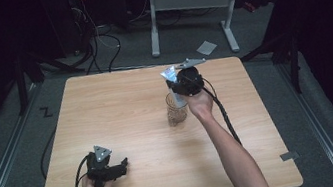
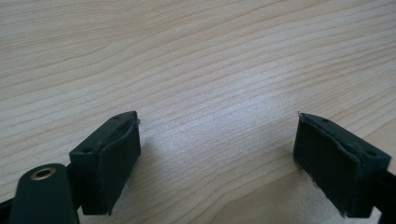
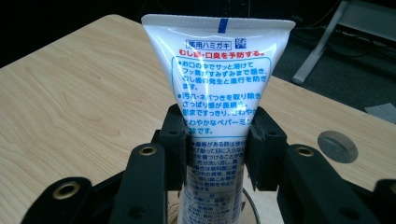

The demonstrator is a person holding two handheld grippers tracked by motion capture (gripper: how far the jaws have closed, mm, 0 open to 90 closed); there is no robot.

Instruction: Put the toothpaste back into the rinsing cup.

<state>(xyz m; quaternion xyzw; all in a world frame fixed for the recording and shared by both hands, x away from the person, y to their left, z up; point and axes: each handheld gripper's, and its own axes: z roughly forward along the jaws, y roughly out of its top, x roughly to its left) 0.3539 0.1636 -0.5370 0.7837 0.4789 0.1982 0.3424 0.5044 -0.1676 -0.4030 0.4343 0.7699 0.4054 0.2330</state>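
Toothpaste tube [image 3: 219, 88] is what we hold in our right gripper [image 1: 184, 83], its jaws clenched on the tube's middle from both sides. The tube stands upright, crimped flat end up, and its long axis runs straight down into the clear glass cup [image 1: 176, 109] just below the gripper; in the right gripper view the tube's lower end already sits inside the cup's rim (how deep, we cannot tell). So the move ahead turns on that vertical line: we judge the tube goes down or comes up along the cup's own axis, and any tilt would knock the rim.

Our left gripper [image 1: 111, 169] rests well away from the cup, toward the near left corner of the table, its jaws spread wide with bare wood between them. The right hand [image 1: 200, 104] is plainly the nearer one.

The cup stands near the middle of a pale wooden table [image 1: 121, 105], on grey floor, with a white-legged desk [image 1: 188, 4] and cables [image 1: 100, 38] beyond the cup's far side.
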